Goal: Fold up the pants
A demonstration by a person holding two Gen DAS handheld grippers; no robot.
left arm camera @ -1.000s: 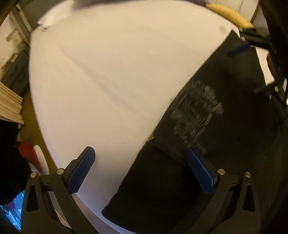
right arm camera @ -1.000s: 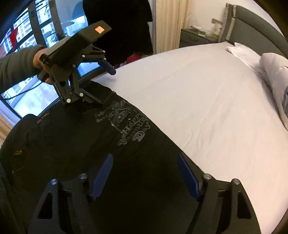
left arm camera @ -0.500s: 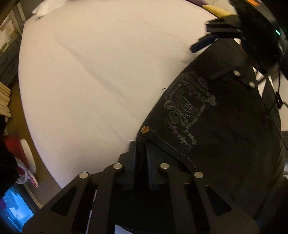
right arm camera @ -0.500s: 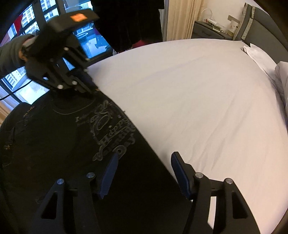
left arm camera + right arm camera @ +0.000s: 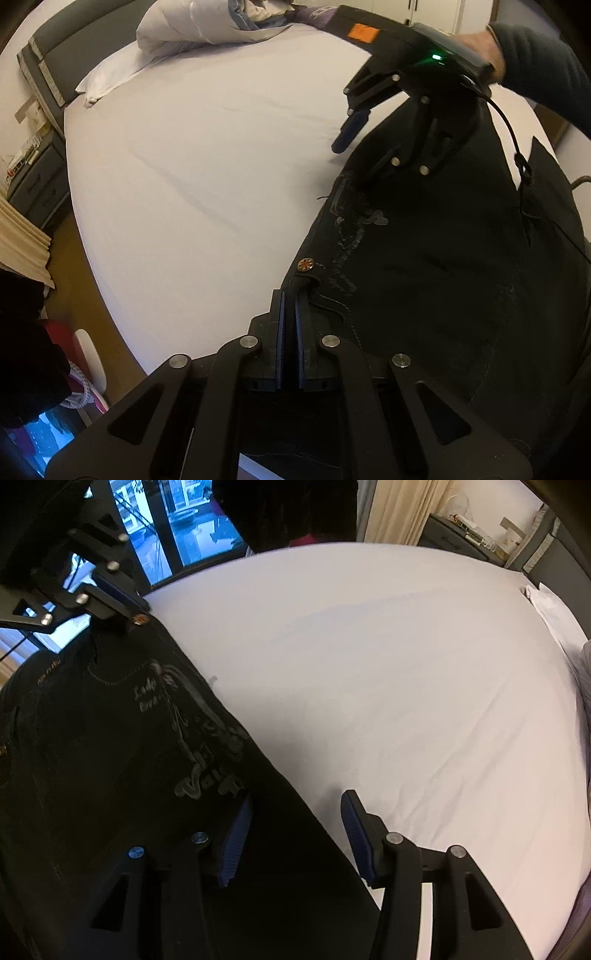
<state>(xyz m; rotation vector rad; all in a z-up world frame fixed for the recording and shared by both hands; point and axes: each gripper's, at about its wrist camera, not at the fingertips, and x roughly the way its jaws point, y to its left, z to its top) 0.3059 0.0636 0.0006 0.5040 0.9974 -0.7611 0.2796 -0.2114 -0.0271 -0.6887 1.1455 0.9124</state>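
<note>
Black denim pants (image 5: pixel 424 266) lie along the near edge of the bed (image 5: pixel 221 155), on its white sheet, their printed lettering (image 5: pixel 207 738) facing up. My left hand-held gripper (image 5: pixel 289 314) is pressed together, pinching the waistband corner just beside the metal button (image 5: pixel 306 264). My right hand-held gripper (image 5: pixel 293 834) is spread wide, one blue pad (image 5: pixel 234 838) over the dark fabric and the other over the sheet, straddling the pants' edge. Pillows (image 5: pixel 184 33) sit at the headboard, well apart from the pants.
</note>
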